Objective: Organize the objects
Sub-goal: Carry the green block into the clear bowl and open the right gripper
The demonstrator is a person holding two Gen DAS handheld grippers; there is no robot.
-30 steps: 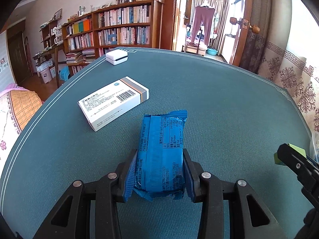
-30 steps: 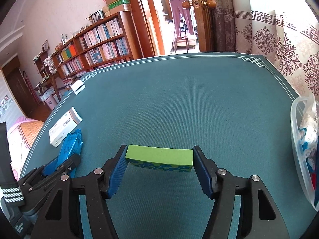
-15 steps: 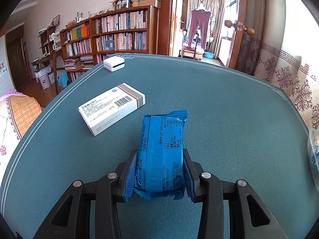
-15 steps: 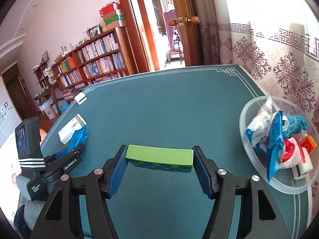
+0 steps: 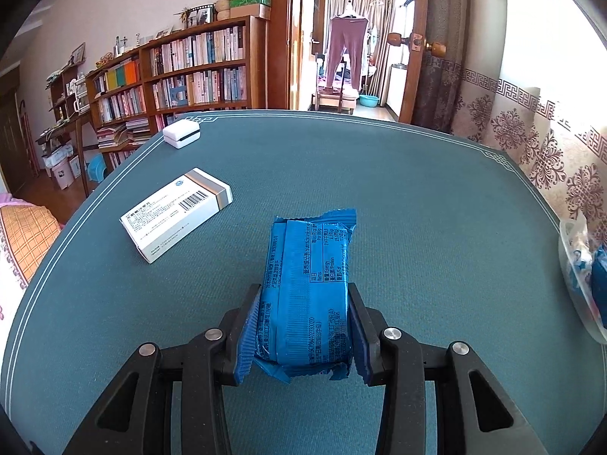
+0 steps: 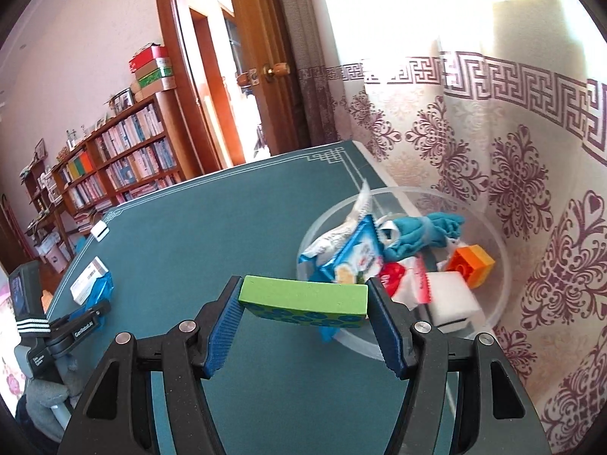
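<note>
My left gripper (image 5: 303, 326) is shut on a blue snack packet (image 5: 309, 292), held just above the teal table (image 5: 417, 208). My right gripper (image 6: 305, 311) is shut on a green block (image 6: 303, 297) and hovers over the table near the left rim of a clear plastic bowl (image 6: 489, 235). The bowl holds snack wrappers, a teal cloth (image 6: 421, 233), an orange brick (image 6: 468, 263) and a white cube (image 6: 451, 297). In the right wrist view the left gripper (image 6: 91, 314) with its blue packet (image 6: 100, 290) shows at the far left.
A white medicine box (image 5: 178, 214) lies left of the blue packet, and a small white case (image 5: 181, 134) sits near the table's far left corner. The bowl's edge (image 5: 573, 265) shows at the right. A patterned curtain hangs close behind the bowl. Bookshelves stand beyond the table.
My right gripper has swung right with the green block, bringing the bowl from the frame's edge to just ahead. The left gripper shifted slightly, still holding the blue packet.
</note>
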